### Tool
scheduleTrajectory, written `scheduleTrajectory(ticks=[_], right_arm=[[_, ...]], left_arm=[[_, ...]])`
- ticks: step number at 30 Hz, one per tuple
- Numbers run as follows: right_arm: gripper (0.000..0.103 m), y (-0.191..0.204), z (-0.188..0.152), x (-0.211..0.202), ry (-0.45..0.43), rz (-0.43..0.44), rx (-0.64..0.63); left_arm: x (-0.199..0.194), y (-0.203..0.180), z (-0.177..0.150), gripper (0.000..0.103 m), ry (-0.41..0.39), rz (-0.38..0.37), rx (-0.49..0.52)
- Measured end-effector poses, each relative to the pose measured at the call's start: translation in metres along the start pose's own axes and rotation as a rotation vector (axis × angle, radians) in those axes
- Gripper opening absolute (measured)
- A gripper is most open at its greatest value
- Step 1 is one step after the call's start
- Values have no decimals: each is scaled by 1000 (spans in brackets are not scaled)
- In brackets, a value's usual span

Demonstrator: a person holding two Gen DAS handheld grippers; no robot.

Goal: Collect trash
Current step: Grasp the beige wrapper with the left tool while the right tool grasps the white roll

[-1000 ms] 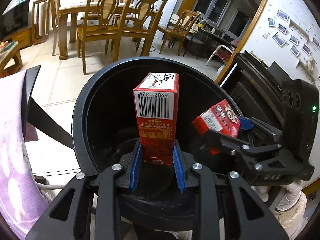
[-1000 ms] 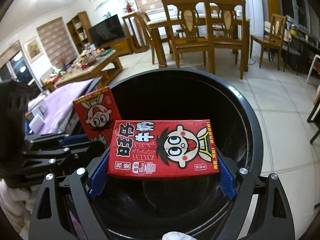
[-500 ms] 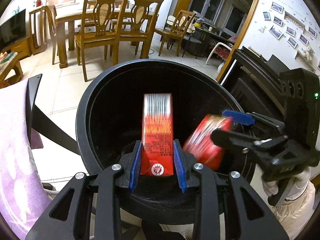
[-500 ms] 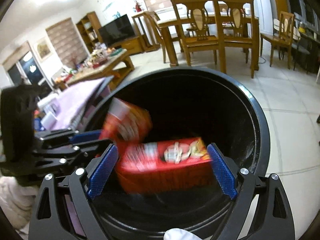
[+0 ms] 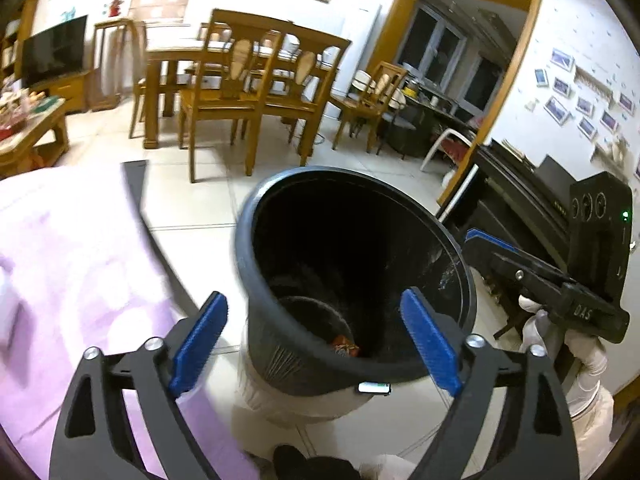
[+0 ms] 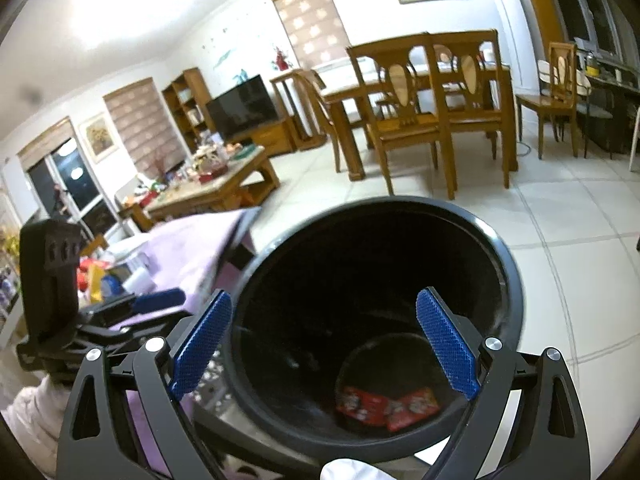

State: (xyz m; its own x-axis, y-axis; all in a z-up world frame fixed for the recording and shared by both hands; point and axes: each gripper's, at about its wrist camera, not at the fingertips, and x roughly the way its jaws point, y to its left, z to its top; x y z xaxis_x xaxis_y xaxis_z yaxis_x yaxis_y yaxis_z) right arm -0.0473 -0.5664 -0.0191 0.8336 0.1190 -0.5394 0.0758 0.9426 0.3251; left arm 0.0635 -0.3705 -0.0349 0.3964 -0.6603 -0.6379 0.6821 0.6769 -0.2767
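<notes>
Both red cartons are lying flat at the bottom of the black bin. The left gripper is spreading its jaws wide with nothing between the pads, and the right gripper is wide and empty too, over the bin's near rim.

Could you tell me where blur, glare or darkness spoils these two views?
Left wrist view: the purple cloth and the bin rim smear with motion, and the bin's depths are nearly black. Right wrist view: the ceiling glares white, the red cartons at the bin's bottom look soft, and fisheye bends the floor lines.
</notes>
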Motion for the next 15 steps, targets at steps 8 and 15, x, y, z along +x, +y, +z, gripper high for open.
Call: scheduleTrajectory(ticks=[8,15], right_arm=[[94,85,-3,15,43,102,-74],[94,188,-13,68,144,210,-184]], left_arm=[[-86,49,-26,89,-76,123,-34],[-170,152,-69,89,-129,366,-210]])
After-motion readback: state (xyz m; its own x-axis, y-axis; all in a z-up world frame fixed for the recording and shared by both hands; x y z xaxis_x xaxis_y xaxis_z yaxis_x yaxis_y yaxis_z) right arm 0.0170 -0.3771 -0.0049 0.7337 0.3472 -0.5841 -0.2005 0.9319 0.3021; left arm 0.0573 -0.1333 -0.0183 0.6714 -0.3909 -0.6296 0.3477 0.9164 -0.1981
